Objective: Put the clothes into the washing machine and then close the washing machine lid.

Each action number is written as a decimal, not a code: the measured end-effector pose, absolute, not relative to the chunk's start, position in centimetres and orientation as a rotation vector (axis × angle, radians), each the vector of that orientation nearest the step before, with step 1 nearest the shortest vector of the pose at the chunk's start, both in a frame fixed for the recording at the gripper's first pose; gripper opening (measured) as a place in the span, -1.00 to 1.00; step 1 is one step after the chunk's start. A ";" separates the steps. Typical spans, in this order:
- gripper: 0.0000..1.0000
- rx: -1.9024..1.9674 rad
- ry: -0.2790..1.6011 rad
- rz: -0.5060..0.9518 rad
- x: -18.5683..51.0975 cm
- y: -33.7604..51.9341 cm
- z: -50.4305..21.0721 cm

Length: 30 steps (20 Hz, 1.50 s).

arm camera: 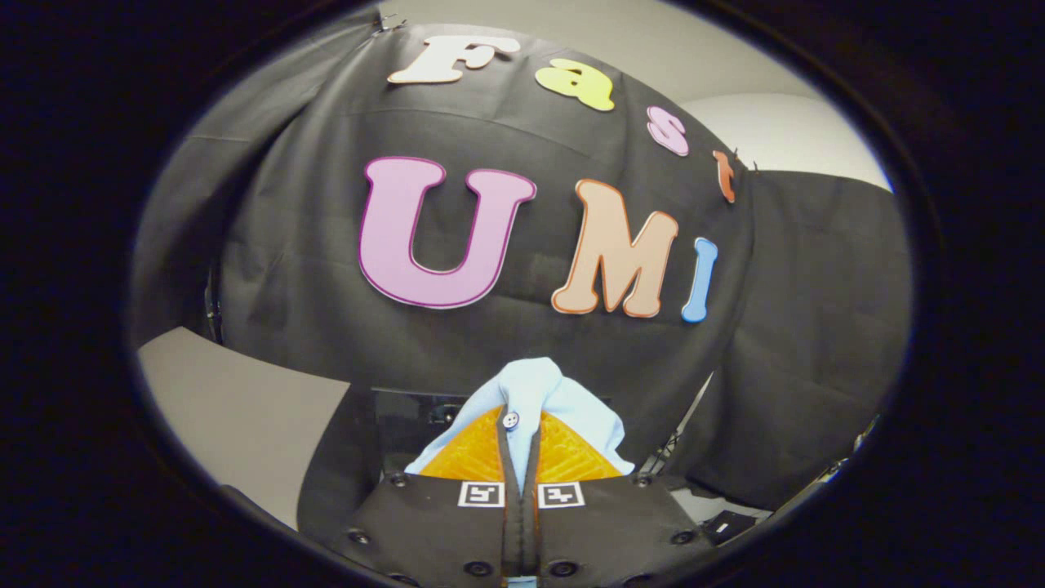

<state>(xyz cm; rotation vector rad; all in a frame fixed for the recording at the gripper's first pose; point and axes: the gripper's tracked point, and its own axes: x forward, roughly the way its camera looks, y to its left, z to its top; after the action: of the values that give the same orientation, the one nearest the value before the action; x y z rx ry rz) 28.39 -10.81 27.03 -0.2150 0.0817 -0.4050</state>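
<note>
My gripper (520, 425) is shut on a light blue garment (531, 384) with a small dark button. The cloth is pinched between both fingers and bunches up above and around the fingertips, draping down to the right of them. The gripper is held up in the air, facing the black cloth wall of the booth. Just behind the bunched cloth lies a dark, flat-edged shape (408, 408), too hidden to tell what it is.
A grey table surface (237, 408) lies low to the left of the fingers. Black cloth (816, 367) hangs ahead and to the right, with a dark stand leg (682, 429) at its foot. White wall (775, 131) shows above the cloth.
</note>
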 end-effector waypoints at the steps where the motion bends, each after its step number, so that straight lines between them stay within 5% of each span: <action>1: -0.99 -0.206 0.094 -0.410 28.5 -11.6 26.0; 13: -0.96 -0.090 0.221 -0.393 31.2 -15.3 15.3; 21: 0.89 0.023 0.106 -0.396 30.4 -15.9 16.7; 30: 0.84 0.070 0.090 -0.350 29.8 -13.8 16.3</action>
<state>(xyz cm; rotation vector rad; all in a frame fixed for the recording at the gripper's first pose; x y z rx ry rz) 29.75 -13.81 16.26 0.0698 0.0904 -0.3504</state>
